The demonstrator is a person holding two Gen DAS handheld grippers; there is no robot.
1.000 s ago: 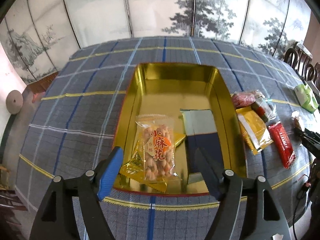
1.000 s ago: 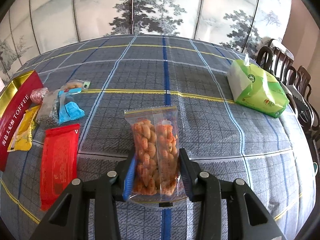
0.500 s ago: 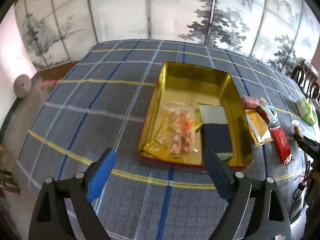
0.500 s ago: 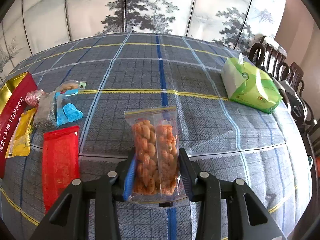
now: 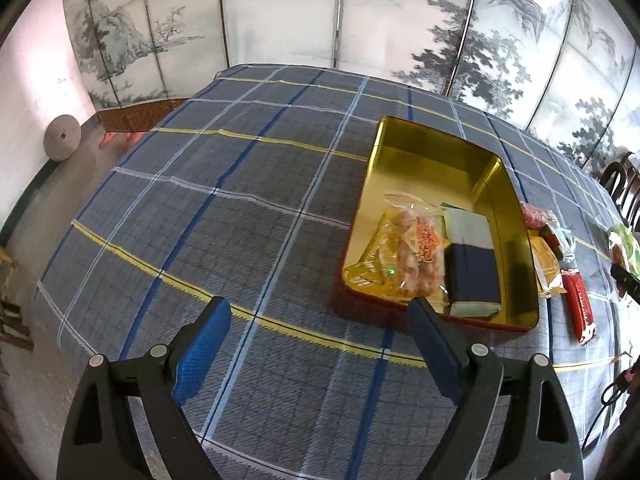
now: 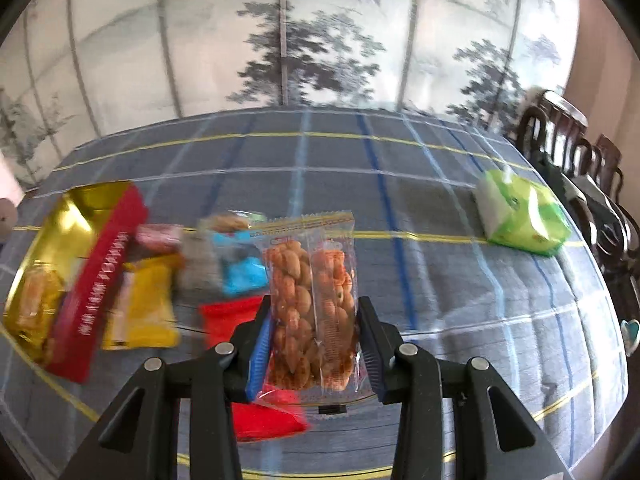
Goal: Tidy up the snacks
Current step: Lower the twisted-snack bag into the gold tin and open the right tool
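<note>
Right gripper (image 6: 316,336) clamped on a clear snack pack (image 6: 312,304), left gripper (image 5: 320,340) spread wide and bare beside the tin (image 5: 516,232).

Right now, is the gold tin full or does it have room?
Room left. The gold tin holds only a twist-snack bag and a dark packet; its far half is bare.

Right gripper (image 6: 316,332) clamping clear snack bag (image 6: 312,300), holding it upright above plaid tablecloth (image 6: 440,280). Red packet (image 6: 256,364) lying below bag. Yellow packet (image 6: 144,308), blue packet (image 6: 244,276) lying left, beside gold tin (image 6: 68,232). Green tissue pack (image 6: 524,216) sitting far right.
</note>
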